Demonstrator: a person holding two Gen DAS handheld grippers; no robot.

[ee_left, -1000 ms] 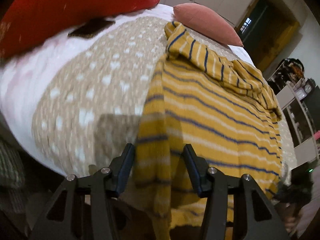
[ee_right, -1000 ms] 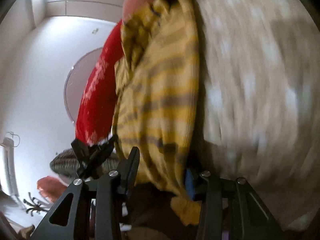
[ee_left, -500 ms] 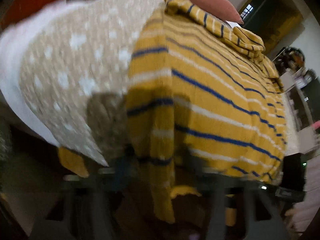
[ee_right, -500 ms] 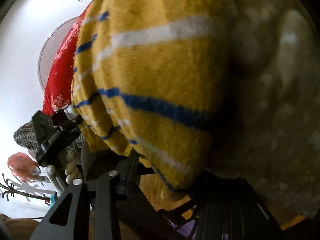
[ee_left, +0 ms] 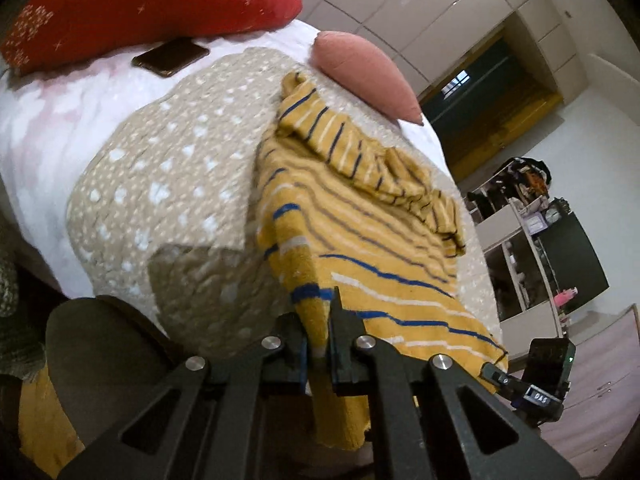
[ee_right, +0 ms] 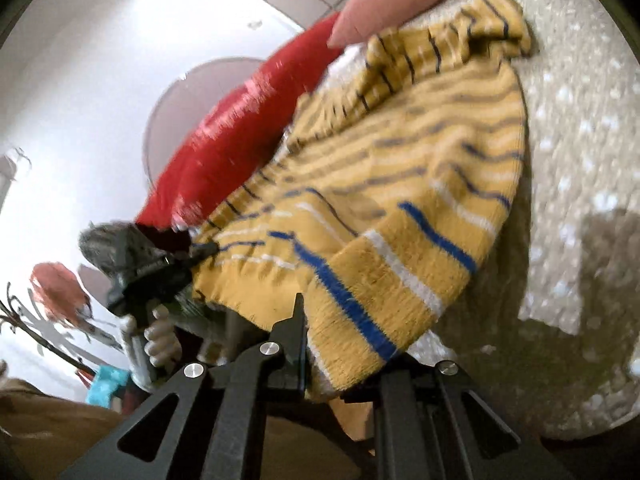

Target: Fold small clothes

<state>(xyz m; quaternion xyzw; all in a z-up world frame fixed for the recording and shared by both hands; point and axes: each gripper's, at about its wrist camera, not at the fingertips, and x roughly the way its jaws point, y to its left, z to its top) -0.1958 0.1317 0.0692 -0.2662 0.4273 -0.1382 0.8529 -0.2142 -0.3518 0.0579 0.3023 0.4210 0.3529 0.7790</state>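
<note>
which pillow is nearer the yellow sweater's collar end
The small pink pillow: it sits right beside the yellow sweater. The big red pillow lies farther off.

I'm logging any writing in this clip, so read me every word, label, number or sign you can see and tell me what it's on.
"DAS" or similar, white letters too small to be sure of: on the black right hand-held gripper seen at the left camera's lower right edge.
Shelf items in the background: labels too small to read.
Striped sweater, phone, red pillow: no text visible.
</note>
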